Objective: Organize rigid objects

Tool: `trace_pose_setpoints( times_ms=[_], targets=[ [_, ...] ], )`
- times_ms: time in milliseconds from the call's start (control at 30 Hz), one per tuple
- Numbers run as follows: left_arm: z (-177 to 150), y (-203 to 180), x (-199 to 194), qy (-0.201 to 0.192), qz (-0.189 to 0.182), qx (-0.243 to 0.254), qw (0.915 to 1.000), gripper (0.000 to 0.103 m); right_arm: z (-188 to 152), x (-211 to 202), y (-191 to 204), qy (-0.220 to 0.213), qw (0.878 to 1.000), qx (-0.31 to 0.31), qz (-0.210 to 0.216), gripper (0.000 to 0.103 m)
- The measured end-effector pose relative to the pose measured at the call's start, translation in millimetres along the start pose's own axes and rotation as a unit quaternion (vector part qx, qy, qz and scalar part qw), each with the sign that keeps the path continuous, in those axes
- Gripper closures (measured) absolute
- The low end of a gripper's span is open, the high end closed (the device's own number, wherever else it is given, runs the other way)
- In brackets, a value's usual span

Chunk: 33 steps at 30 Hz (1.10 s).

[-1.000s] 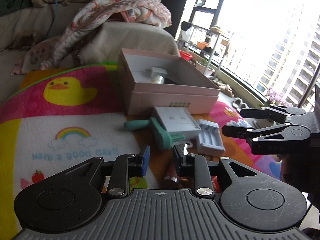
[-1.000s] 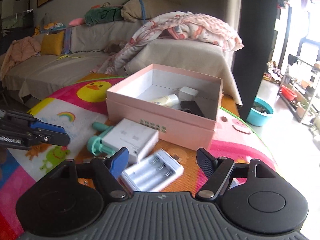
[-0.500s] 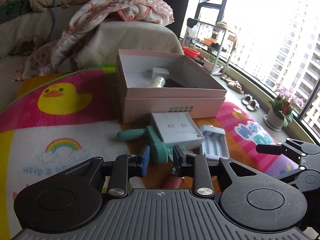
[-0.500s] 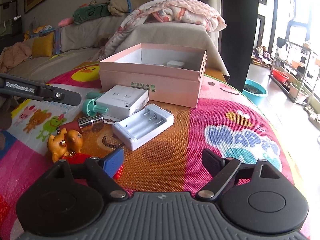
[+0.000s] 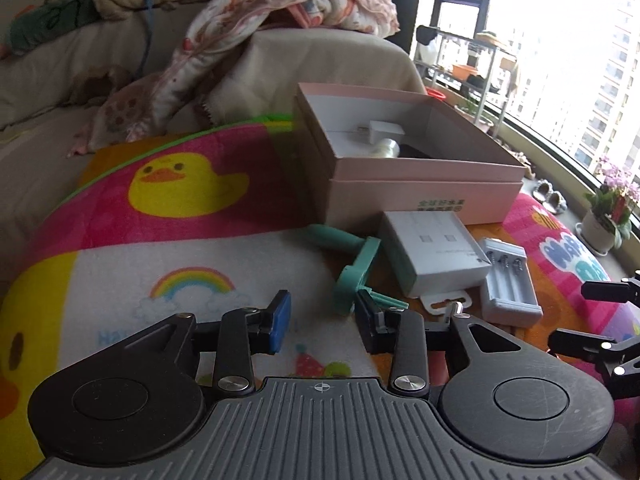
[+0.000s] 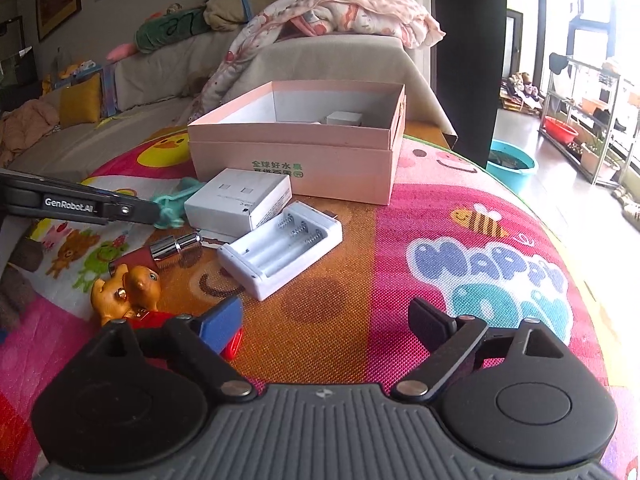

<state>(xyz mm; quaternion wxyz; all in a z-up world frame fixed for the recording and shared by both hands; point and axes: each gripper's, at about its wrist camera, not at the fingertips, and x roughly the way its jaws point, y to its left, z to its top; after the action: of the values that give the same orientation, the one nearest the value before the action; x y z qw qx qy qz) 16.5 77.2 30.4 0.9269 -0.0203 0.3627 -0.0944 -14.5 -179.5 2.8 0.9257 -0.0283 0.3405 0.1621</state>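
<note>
the left gripper [image 5: 320, 316] hovers with its fingers apart and empty over the colourful mat [image 6: 460, 216]; the right gripper [image 6: 326, 320] is likewise spread wide, holding nothing. ahead sits the open pink box [image 6: 304, 152], and just in front of it lie a white carton [image 6: 240, 200], a white battery holder [image 6: 280, 248], a teal tool [image 5: 356, 268] and an orange toy figure [image 6: 128, 284].
</note>
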Motion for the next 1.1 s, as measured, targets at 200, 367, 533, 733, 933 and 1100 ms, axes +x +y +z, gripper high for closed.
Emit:
trace_pose_setpoints(
  times_ms=[200,367,533,733,933,1100],
  targets=[
    [-0.8,-5.7,-10.4,-0.018,-0.048,0.022,0.9984,0.065,0.7,2.9,-1.3,0.005,1.000,0.007,-0.006,0.007],
    [5.1,-24.8,-6.0,-0.029,-0.025,0.066,0.9971,0.064,0.8,3.4,-1.9,0.007,1.000,0.010,-0.010,0.005],
    [23.9,-23.6,18.6,-0.026,-0.013,0.076,0.9967,0.064,1.2,4.0,-3.1,0.009,1.000,0.012,-0.010,0.004],
    [22.2,-26.3,42.8,0.017,-0.016,0.099,0.9948,0.065,1.3,4.0,-4.0,0.010,1.000,0.014,-0.009,0.004],
    [4.5,-18.5,23.1,0.025,-0.032,0.105,0.9937,0.077,1.4,4.8,-5.5,0.011,1.000,0.017,-0.007,0.004],
    [-5.0,-15.1,5.9,0.045,-0.030,0.129,0.9901,0.072,1.2,4.4,-5.5,0.011,1.000,0.017,-0.008,0.003]
  ],
)
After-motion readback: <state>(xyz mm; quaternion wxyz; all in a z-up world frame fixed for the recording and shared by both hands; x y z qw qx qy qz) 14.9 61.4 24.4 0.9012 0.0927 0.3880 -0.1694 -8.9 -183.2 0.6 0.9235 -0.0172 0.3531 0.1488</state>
